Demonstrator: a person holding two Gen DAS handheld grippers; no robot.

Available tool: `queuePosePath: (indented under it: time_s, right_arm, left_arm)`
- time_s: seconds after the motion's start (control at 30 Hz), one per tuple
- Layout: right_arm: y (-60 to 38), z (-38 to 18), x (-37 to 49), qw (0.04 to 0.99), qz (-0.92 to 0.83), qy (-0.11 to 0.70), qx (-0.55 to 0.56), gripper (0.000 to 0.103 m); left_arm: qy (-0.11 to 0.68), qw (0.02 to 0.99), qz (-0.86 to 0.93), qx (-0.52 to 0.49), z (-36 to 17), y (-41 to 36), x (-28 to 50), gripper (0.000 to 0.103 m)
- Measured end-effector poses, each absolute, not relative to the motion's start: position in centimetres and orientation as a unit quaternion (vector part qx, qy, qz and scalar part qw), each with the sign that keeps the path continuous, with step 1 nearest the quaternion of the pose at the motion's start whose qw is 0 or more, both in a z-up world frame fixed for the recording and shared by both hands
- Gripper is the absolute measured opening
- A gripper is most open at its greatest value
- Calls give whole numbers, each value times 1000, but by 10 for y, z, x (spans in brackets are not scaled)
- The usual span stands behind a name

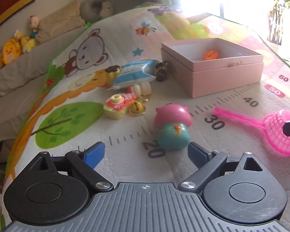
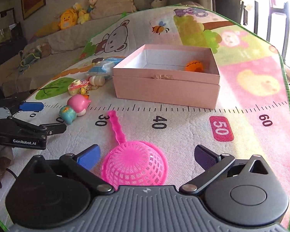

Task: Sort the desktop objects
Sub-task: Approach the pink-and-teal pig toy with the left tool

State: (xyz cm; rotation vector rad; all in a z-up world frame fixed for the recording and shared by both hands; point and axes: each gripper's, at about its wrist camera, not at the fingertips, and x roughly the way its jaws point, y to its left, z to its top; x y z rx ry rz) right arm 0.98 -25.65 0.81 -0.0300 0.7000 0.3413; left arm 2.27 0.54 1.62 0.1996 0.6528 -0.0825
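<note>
The pink box (image 2: 166, 81) serves as the landmark on the cartoon-printed play mat (image 2: 251, 100) with its ruler strip. Farthest left of the box, in the right wrist view, the left claw (image 2: 48, 116) reaches in with its blue-padded fingers apart, holding nothing. Just beyond its tips, left of the box and in front of it, lies a tipped-over toy figure (image 1: 172, 127) with a pink cap and a teal body marked with an orange spot. Behind that, still left of the box, sits a cluster: a yellow and red toy camera (image 1: 117, 106) with a gold bell (image 1: 138, 107) touching it, a white bottle (image 1: 142, 89), a blue and white packet (image 1: 134, 73), and a dark small thing against the box's left wall that is too blurred to name. The box itself is open-topped, pale pink outside and white inside, and an orange ball (image 2: 194, 65) rests in its far right corner. In front of the box, near the 30 and 40 marks, a bright pink plastic strainer (image 2: 135, 164) lies basket-down, its handle pointing toward the box. The right claw (image 2: 147, 156) stands spread wide, its fingers on either side of the basket without touching it.
</note>
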Motion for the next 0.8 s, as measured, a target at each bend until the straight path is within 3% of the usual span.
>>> queuePosePath:
  time_s: [0.17,0.37,0.7,0.8]
  right_arm:
    - [-253,0,11,920,171,353,-12,103]
    - [-251,-8,12,914,176,365,-3,103]
    - [-238,-13,11,913,166,370,-42,103]
    - [-234,-14,12,912,163,373,-58,103]
  left_arm:
    - [320,942,-90,56,25,5,22,97]
    - [316,938,-80,121,14,-21,37,99]
    - [315,935,46,156,20,31,50,101]
    - [317,941,-12,115,30,41,45,102]
